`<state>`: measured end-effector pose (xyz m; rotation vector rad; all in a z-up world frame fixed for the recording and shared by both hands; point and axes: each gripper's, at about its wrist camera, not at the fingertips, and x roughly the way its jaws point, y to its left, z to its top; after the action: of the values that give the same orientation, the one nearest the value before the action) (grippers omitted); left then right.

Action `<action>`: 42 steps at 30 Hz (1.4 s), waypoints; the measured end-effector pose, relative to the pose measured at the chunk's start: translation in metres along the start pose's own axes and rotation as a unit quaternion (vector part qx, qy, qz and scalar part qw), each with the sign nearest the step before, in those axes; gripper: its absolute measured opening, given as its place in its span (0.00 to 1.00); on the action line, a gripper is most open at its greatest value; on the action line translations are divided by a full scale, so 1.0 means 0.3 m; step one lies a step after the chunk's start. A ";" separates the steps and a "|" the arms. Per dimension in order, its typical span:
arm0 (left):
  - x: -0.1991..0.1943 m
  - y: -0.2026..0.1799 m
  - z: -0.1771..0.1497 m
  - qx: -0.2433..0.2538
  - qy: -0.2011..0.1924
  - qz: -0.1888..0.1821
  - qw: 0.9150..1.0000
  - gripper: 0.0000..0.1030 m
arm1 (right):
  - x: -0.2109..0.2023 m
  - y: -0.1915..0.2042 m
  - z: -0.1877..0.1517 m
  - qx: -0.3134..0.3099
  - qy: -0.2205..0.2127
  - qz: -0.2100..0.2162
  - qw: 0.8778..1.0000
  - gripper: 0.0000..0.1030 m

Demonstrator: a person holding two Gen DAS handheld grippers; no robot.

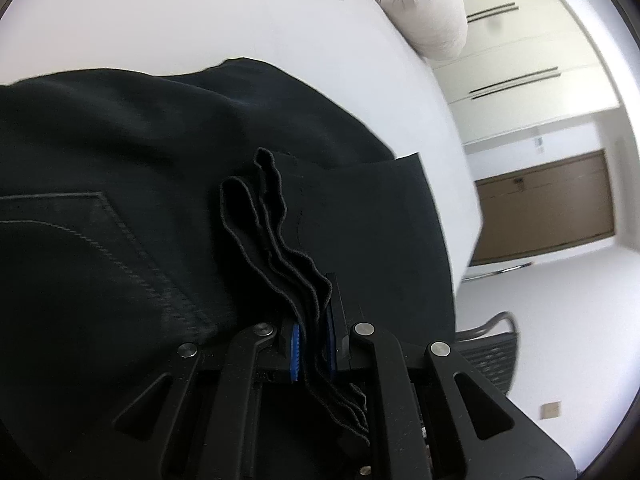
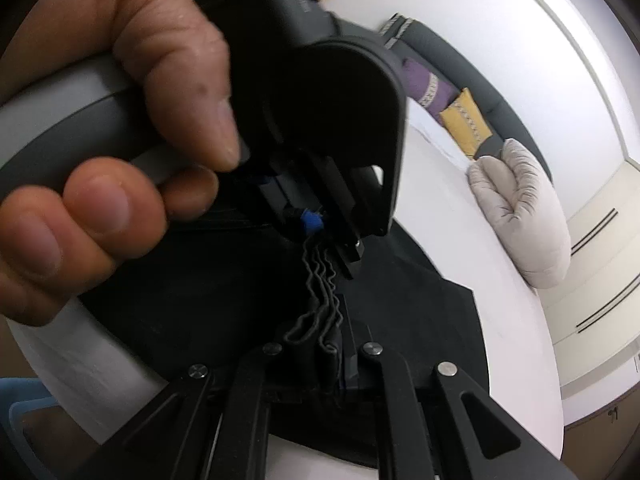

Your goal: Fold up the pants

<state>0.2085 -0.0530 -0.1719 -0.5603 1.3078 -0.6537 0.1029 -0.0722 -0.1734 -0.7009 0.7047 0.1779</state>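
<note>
Now both grippers, left (image 1: 314,344) and right (image 2: 334,364), have their jaws pinching the pants' (image 1: 120,200) bunched edge above the white bed (image 1: 200,20).

Pants (image 1: 120,152): matt black woven cloth, stitched seams, wavy raw-looking hem edges. Left gripper (image 1: 314,344): matt black plastic, shiny metal rivets, ribbed blue pads (image 1: 295,346). Table (image 1: 200,20): smooth white. Cushion (image 1: 424,4): soft quilted beige fabric.

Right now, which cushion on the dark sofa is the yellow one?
The yellow cushion is the one lower right along the dark sofa, nearer the beige quilted pillow. The other cushion is purple.
</note>
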 end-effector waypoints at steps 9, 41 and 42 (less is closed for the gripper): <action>0.017 0.017 -0.021 0.016 -0.008 0.025 1.000 0.08 | 0.033 0.018 0.019 -0.016 0.008 0.016 1.000 0.10; -0.106 -0.183 -0.063 0.094 -0.104 0.219 0.966 0.12 | 0.037 -0.830 -0.340 0.384 -0.022 0.329 0.862 0.47; -0.098 -0.183 -0.069 0.107 -0.096 0.207 0.968 0.12 | 0.088 -0.875 -0.352 0.405 -0.023 0.352 0.843 0.45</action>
<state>0.1776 -0.0704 -0.1167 -0.1593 1.1093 -0.3749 0.1652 -0.3419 -0.1090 0.4042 0.8778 0.5294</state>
